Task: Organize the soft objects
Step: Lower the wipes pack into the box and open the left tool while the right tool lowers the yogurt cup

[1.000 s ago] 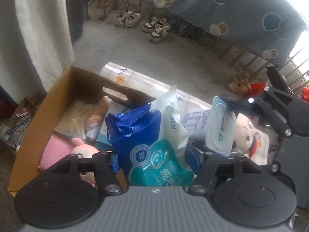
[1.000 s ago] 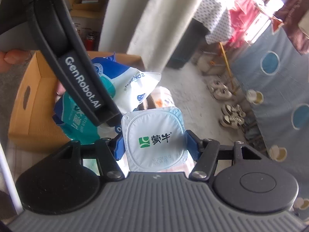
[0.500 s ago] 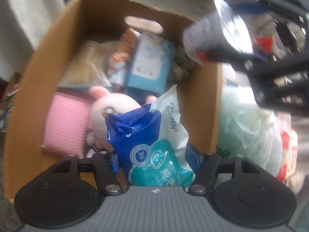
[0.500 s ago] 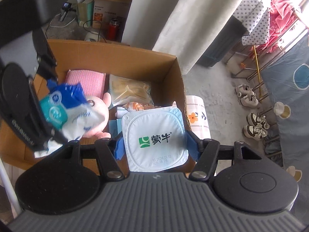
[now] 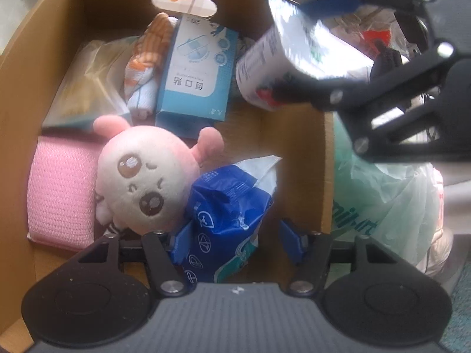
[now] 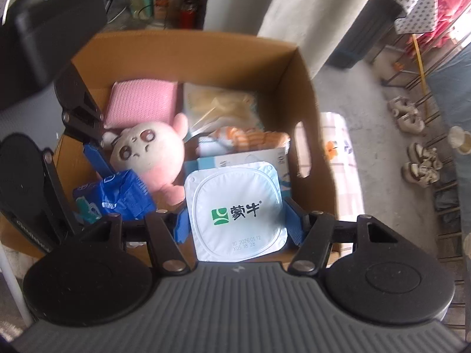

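An open cardboard box (image 5: 294,147) holds a pink plush (image 5: 147,173), a pink knitted pad (image 5: 61,188), a blue carton (image 5: 197,67), a striped orange soft toy (image 5: 147,58) and a clear bag (image 5: 85,88). My left gripper (image 5: 235,238) is low inside the box. Its jaws are closing around a blue wet-wipes pack (image 5: 226,214), which leans on the left pad and stands clear of the right pad. My right gripper (image 6: 235,220) hangs over the box's far side, shut on a white foil-lidded yogurt cup (image 6: 235,209). The cup (image 5: 282,67) also shows at the left wrist view's upper right.
A pale green plastic bag (image 5: 382,200) bulges against the box's right wall. Beyond the box (image 6: 188,50) lie a rolled patterned mat (image 6: 335,147) and shoes (image 6: 421,164) on the concrete floor. A black case (image 6: 44,38) stands at the left.
Both grippers have come down over the box. The wipes pack has tipped left against the plush and no longer touches the right pad. The yogurt cup stays gripped.
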